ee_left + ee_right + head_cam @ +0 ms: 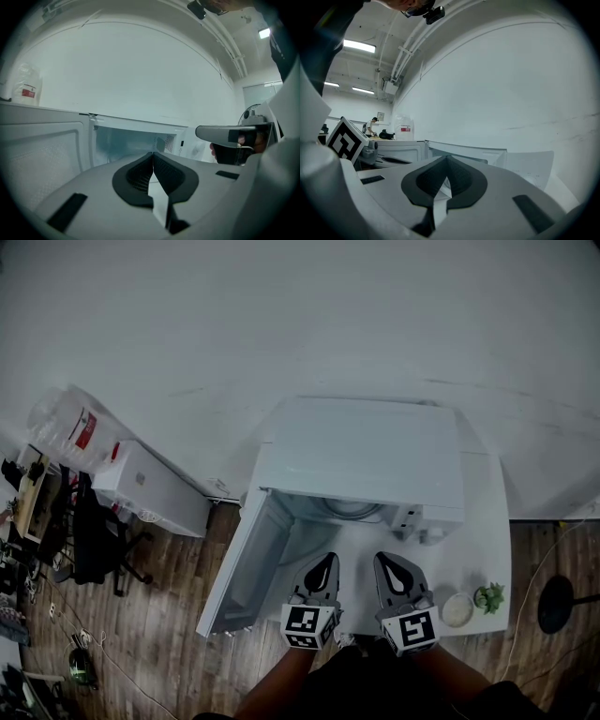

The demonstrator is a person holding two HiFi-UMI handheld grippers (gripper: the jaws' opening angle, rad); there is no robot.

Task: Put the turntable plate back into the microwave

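Observation:
The white microwave (361, 451) stands on a white table (487, 512) with its door (239, 563) swung open to the left. Just inside the cavity mouth a curved glassy rim shows, likely the turntable plate (353, 511); most of it is hidden under the roof. Both grippers hover side by side in front of the opening. My left gripper (324, 564) is shut with nothing in it, its pads meeting in the left gripper view (153, 155) before the cavity (131, 140). My right gripper (394, 565) is shut and empty too (446, 160).
A small white bowl (457, 609) and a little green plant (488, 596) sit at the table's right front corner. On the wooden floor are a white box (150, 488), a plastic bag (70, 427), a black chair (94, 545) and a black round stand base (555, 604).

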